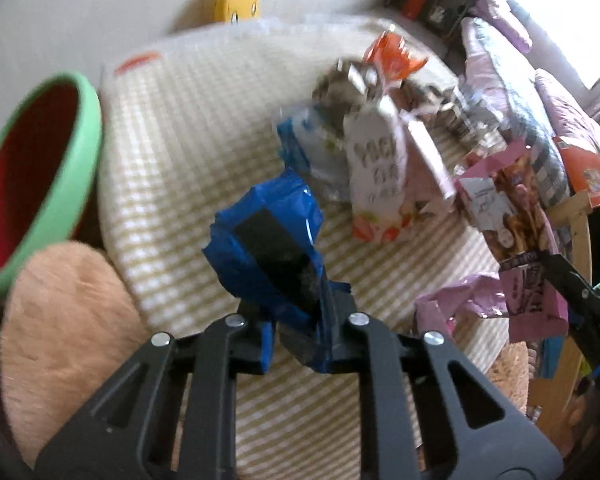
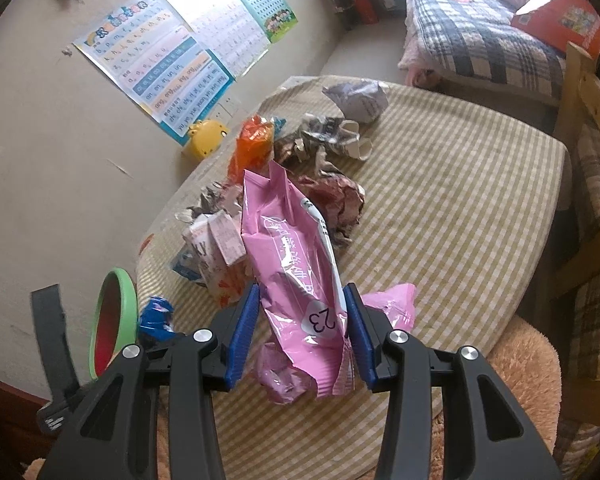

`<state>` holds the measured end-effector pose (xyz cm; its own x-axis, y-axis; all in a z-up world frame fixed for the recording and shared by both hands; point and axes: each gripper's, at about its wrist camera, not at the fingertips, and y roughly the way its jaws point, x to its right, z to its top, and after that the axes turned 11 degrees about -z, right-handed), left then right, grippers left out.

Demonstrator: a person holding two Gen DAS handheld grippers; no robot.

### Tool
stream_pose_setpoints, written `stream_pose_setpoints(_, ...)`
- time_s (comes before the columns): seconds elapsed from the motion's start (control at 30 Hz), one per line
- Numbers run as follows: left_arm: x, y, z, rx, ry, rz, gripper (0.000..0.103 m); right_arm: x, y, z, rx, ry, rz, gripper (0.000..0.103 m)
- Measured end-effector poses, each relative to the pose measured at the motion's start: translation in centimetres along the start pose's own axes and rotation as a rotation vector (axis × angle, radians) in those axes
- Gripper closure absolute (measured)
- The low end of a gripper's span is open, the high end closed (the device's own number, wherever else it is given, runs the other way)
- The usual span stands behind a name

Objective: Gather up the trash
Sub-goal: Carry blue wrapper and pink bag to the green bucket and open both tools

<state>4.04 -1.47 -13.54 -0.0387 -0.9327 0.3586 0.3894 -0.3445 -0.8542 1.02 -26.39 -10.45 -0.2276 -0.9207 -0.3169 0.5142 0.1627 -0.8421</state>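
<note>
My left gripper [image 1: 296,344] is shut on a crumpled blue wrapper [image 1: 268,240], which stands up between its fingers above the checked tablecloth [image 1: 188,120]. The same blue wrapper [image 2: 156,316] shows in the right wrist view beside a green-rimmed bin with a red inside [image 2: 130,300]. That bin [image 1: 80,168] is at the left. My right gripper [image 2: 300,300] is shut on a long pink bag [image 2: 292,248]. Behind lies a pile of trash: a white snack pack [image 1: 376,176], an orange wrapper [image 2: 254,144] and crumpled paper [image 2: 360,100].
A fuzzy peach cushion [image 1: 60,340] sits below the table edge near the bin. A yellow toy [image 2: 206,140] stands by the wall under posters [image 2: 160,68]. A bed with a plaid quilt [image 2: 480,40] and a wooden chair [image 2: 588,92] are at the right.
</note>
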Motion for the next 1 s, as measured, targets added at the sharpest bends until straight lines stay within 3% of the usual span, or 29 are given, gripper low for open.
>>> stream_pose_setpoints(0.37,0.0,-5.5,1.6,0.178,0.103,0.04,0.086,-1.8,-2.3,0.3,0.06,-0.026,0.012,0.062)
stream_pose_setpoints(0.73,-2.3,-6.9,2.1,0.216,0.069,0.047,0.086,-4.3,-3.6,0.4,0.082,-0.07,0.021,0.062)
stream_pose_setpoints(1.0,-5.9,-8.4,2.8,0.257,0.018,0.051,0.086,-8.6,-3.8,0.6,0.077,-0.148,0.055,0.062)
